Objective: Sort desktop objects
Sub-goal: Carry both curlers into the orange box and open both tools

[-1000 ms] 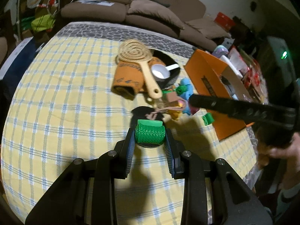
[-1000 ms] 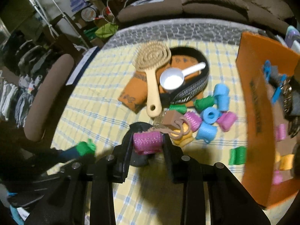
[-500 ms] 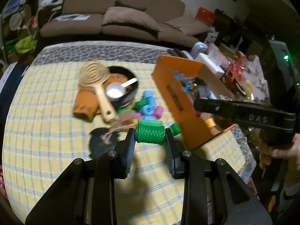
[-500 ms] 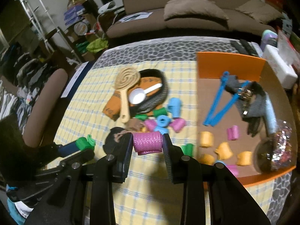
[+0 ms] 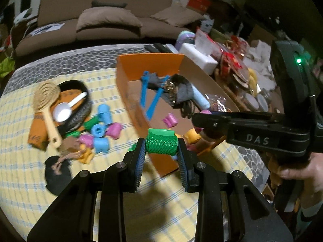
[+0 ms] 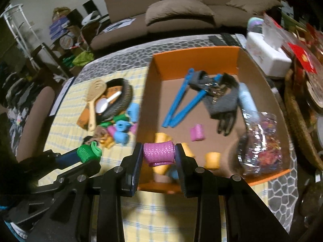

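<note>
Green roller (image 5: 161, 144) sits crosswise in the left gripper (image 5: 161, 151), fingers pinching it by both ends, held up in the air above the near left wall of the orange box (image 5: 129, 68). Pink roller (image 6: 158, 153) likewise pinched end to end in the right gripper (image 6: 158, 159), hanging over the box's near edge (image 6: 193, 51).

Inside the box: blue tongs (image 6: 181, 102), grey glove (image 6: 224, 100), pale blue tube (image 6: 247, 96), one pink roller on the floor (image 6: 197, 132), several orange rollers (image 6: 212, 158) by the near wall, clear bag of coloured bits (image 6: 260, 139) in the right near corner.

Left of the box, on the yellow checked cloth (image 5: 24, 141): a heap of blue, pink, green & orange rollers (image 5: 101, 129) just beside the wall. Past them a dark basket (image 5: 78, 109) w/ a white scoop (image 5: 66, 110) in it, and a wooden hairbrush (image 5: 47, 104) lying across an orange pouch (image 5: 37, 135). Black flat patch (image 5: 57, 177) near the cloth's front, w/ a tan cord on it.

In the right wrist view the left gripper w/ its green roller shows at lower left (image 6: 88, 153). In the left wrist view the right gripper's arm crosses from the right, a hand (image 5: 302, 171) on its grip. Brown sofa (image 5: 105, 18) behind the table; white tissue box (image 6: 266, 56) & clutter to the box's right.
</note>
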The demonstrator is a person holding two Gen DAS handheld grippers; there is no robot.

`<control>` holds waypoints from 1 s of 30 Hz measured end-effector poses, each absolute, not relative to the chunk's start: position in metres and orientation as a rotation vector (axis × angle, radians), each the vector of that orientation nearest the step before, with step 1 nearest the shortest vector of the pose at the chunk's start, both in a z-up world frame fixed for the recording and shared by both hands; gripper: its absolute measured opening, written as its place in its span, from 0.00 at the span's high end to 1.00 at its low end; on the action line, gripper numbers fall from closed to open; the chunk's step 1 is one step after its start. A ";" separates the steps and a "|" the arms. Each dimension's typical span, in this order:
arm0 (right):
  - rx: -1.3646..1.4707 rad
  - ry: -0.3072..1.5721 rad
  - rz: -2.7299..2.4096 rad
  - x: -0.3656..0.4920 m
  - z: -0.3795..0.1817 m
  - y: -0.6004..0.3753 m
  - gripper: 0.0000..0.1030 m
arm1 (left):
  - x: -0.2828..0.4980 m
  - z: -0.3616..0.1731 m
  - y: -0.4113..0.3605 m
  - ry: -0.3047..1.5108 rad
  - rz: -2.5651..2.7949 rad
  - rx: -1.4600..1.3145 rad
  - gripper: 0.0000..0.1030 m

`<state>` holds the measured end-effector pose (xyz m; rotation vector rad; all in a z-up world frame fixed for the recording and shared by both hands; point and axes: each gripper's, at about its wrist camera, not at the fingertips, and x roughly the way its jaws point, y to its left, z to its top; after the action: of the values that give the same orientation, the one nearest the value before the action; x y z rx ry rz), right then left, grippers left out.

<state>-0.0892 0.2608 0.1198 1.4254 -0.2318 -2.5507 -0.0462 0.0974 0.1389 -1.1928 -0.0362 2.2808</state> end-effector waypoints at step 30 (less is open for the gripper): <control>1.511 -0.398 -2.534 -0.108 0.065 0.319 0.62 | -0.067 0.100 0.165 0.092 2.239 -1.246 0.51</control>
<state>-0.1082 0.3191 0.0651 1.5109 -0.3978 -2.5335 -0.0669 0.1652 0.0997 -1.2455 0.0918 2.2390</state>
